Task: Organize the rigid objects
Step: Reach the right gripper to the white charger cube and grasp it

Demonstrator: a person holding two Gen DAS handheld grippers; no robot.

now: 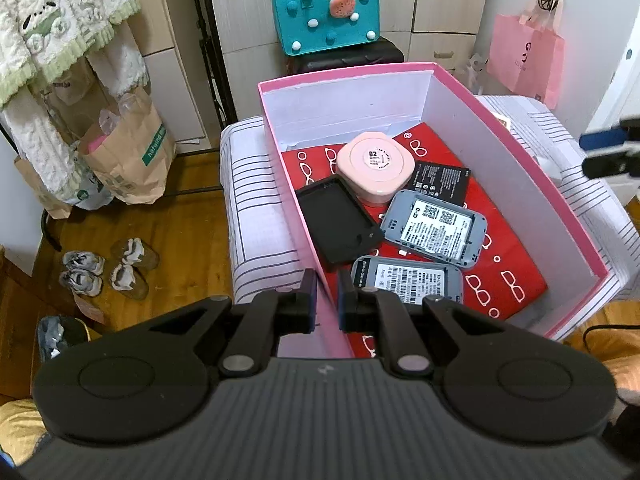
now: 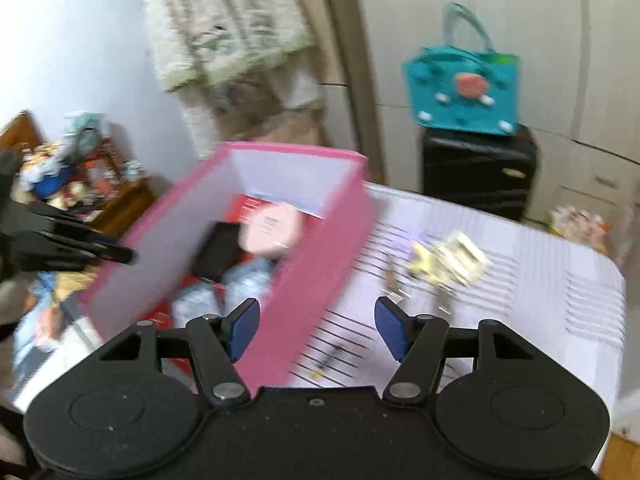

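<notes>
A: Behind everything I see cupboards and a teal bag (image 1: 325, 16); below it stands the pink box (image 1: 520, 172) on a striped surface (image 1: 256, 208). What does the left view tell?

B: The left tongs (image 1: 327, 300) are clenched on the near wall of the box. Inside lie a pink round case (image 1: 375, 165), a black tray (image 1: 338, 227), a flat battery (image 1: 442, 182) and two grey devices (image 1: 436, 230) with white labels, on a red sheet.

A: And the right view?

B: It is blurred. The right tongs (image 2: 316, 330) are released, nothing between them. A pale yellowish object (image 2: 448, 262) lies on the surface outside the box, ahead and to the right of them, its long axis roughly across the view. I judge the right hand is nearer to it, so it takes it next.
</notes>
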